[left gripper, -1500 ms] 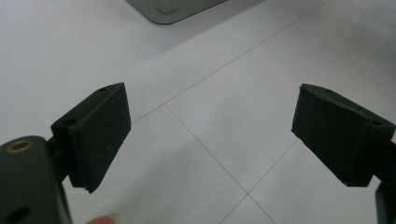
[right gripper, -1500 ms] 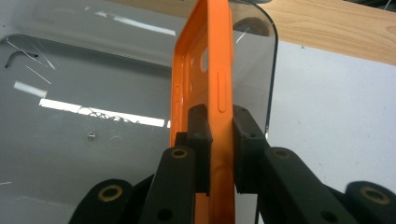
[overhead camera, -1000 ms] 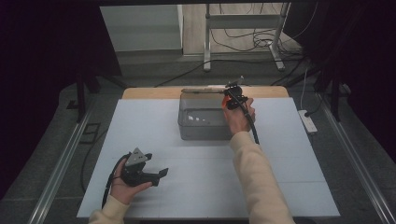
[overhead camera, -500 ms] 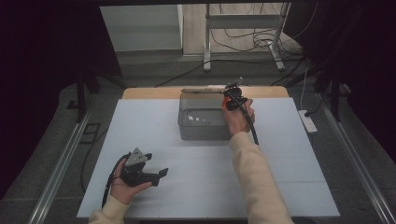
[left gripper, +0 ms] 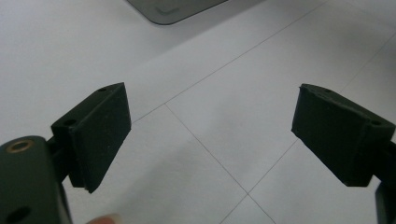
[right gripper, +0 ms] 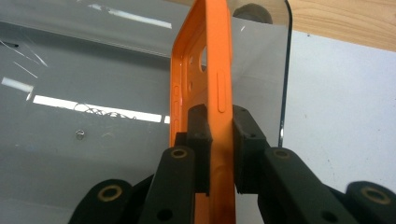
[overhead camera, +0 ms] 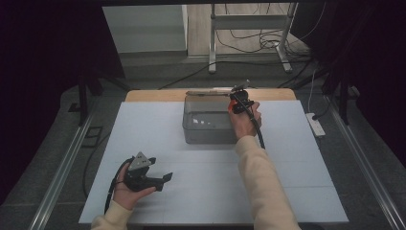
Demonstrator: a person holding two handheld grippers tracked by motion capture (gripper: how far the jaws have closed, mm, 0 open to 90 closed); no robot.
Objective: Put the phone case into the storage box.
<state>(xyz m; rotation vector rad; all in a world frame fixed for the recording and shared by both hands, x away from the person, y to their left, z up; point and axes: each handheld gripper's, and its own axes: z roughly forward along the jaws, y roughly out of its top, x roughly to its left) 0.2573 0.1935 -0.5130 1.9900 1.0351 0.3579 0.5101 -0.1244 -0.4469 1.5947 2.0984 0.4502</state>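
- Right gripper (right gripper: 219,140): jaws clamped on the side wall of an orange phone case (right gripper: 205,74), one pad against each face of that wall. In the high view this gripper (overhead camera: 238,101) sits at the far right corner of the grey bin (overhead camera: 208,125).
- Orange phone case: stands on edge, running straight away from the jaws; button slots and camera cutouts show on its inner face. It hangs over the grey bin's interior (right gripper: 84,130), just inside the bin's clear right wall (right gripper: 280,70).
- Grey bin: transparent rim with a rounded corner just beyond the case's tip; a small screw-like speck lies on its floor, left of the jaws. Whether the case touches the wall cannot be told.
- Open room, right gripper: bare white table (right gripper: 345,102) to the right of the bin wall; a wooden strip (right gripper: 345,23) bounds it ahead.
- Left gripper (left gripper: 210,140): jaws spread wide, nothing between the pads. It is held low in the person's left hand (overhead camera: 125,189), well apart from the bin.
- Open room, left gripper: seamed white surface ahead and to both sides; the bin's near corner (left gripper: 168,9) lies far ahead.
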